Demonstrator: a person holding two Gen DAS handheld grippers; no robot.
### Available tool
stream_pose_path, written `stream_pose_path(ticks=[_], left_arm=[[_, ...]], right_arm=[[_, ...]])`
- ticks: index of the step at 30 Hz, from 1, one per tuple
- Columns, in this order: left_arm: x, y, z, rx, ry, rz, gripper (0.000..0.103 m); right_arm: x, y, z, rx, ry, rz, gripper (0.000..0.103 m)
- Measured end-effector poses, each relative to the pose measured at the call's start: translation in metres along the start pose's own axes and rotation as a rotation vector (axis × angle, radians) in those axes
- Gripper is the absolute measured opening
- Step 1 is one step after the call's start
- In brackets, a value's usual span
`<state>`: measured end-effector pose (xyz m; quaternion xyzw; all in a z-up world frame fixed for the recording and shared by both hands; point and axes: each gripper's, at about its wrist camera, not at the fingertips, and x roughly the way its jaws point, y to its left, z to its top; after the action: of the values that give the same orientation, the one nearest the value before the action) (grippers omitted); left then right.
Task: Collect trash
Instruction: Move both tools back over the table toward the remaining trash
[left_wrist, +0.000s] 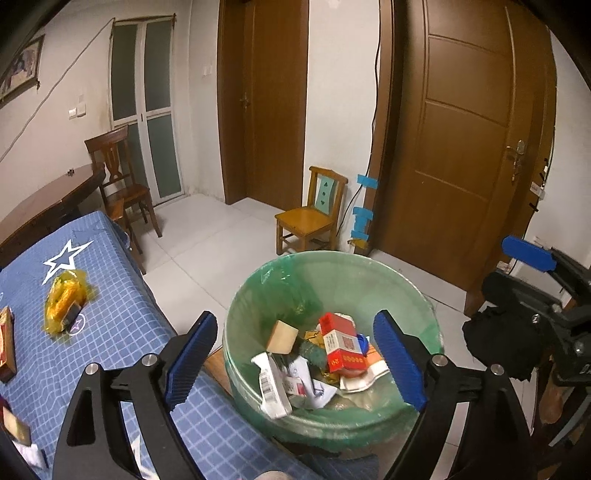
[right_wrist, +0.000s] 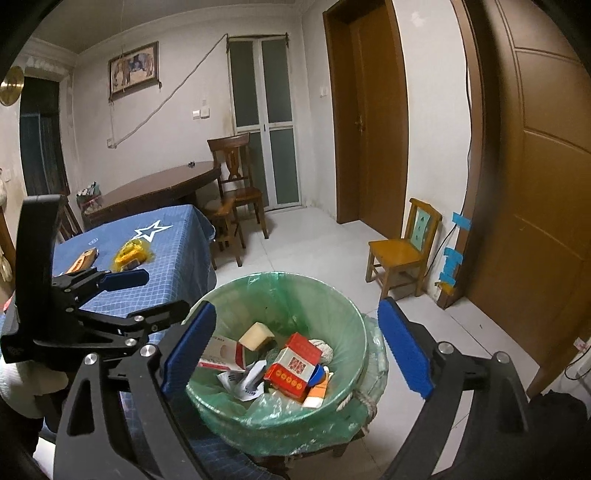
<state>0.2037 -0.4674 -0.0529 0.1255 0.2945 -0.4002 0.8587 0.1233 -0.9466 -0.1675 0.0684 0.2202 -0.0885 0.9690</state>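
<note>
Left gripper above bin, jaws wide

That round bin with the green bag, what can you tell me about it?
The bin is a round open tub lined with a thin, translucent green plastic bag folded over its rim. It stands upright on the pale tiled floor beside the blue-clothed table. Inside lie a red carton, a tan block and crumpled paper wrappers.

A home's dining room: ahead of the gripper stand a wooden dining table with chairs, brown interior doors, and a framed picture on the wall.
</note>
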Motion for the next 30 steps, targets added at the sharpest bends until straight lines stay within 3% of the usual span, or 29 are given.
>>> stream_pose_path(ticks=[5, 9, 18, 30], left_arm=[[-0.023, -0.005, -0.016, -0.006, -0.016, -0.005, 0.089], [-0.044, -0.012, -0.034, 0.0, -0.033, -0.006, 0.096], [-0.101, -0.016, -0.068, -0.006, -0.077, -0.004, 0.098], [-0.176, 0.008, -0.12, -0.03, -0.109, 0.087, 0.098]], right_arm=[[-0.017, 0.004, -0.013, 0.01, -0.018, 0.0, 0.087], [-0.036, 0.011, -0.025, 0.021, -0.037, 0.008, 0.088], [-0.073, 0.041, -0.045, -0.013, -0.078, 0.014, 0.091], [-0.101, 0.094, -0.057, -0.076, -0.135, 0.127, 0.097]])
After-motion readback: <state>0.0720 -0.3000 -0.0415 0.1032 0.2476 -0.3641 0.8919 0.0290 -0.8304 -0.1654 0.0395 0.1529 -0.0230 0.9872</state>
